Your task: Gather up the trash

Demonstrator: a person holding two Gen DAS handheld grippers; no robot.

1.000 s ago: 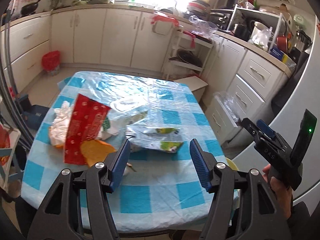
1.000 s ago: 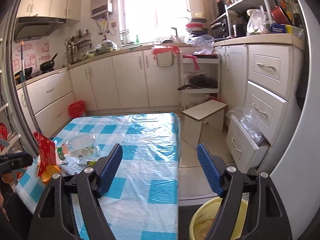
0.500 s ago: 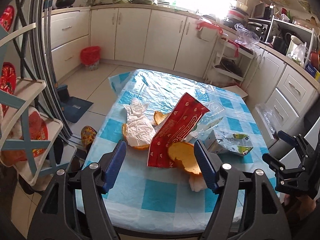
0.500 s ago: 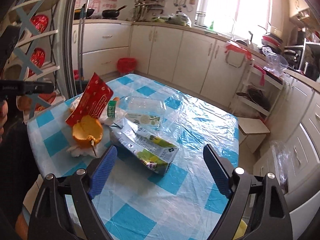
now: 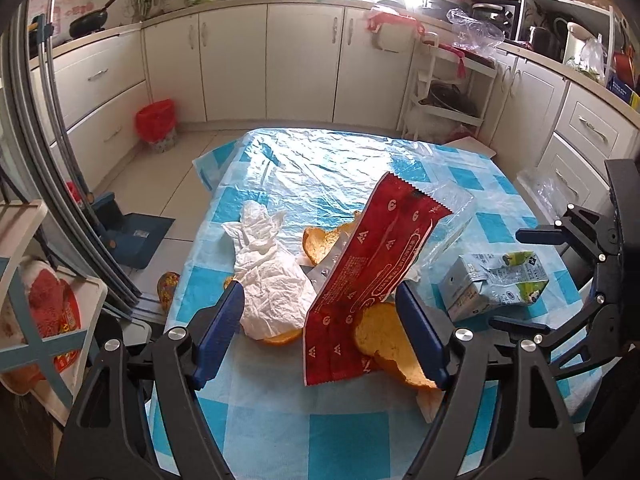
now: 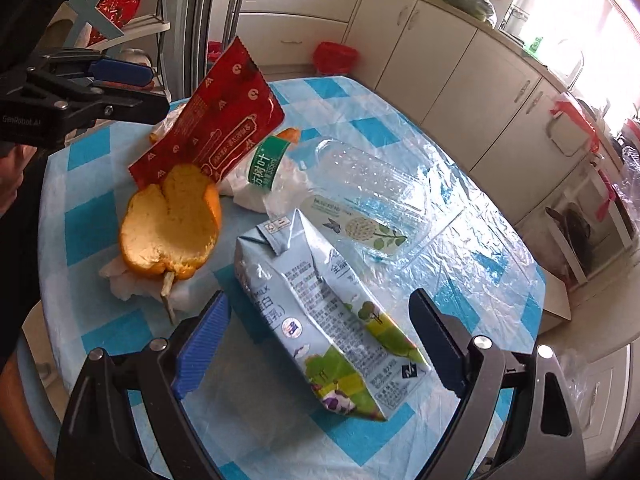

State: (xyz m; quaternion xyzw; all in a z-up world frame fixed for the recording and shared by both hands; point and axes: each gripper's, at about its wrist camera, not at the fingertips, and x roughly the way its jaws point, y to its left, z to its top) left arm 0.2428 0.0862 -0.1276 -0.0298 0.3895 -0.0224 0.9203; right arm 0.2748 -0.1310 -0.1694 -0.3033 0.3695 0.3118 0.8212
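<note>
Right wrist view: right gripper [image 6: 320,350] spread wide, straddling the crushed milk carton [image 6: 316,320] lying near-right on the table [image 6: 460,248], likely lining up a grab; left gripper [image 5: 320,334] still opening around the red wrapper [image 5: 368,280], pads clear.

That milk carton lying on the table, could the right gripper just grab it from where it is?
Probably yes. The right gripper stands open with the milk carton lying between its fingers, untouched. Nothing covers the carton; the orange peel sits apart.
</note>
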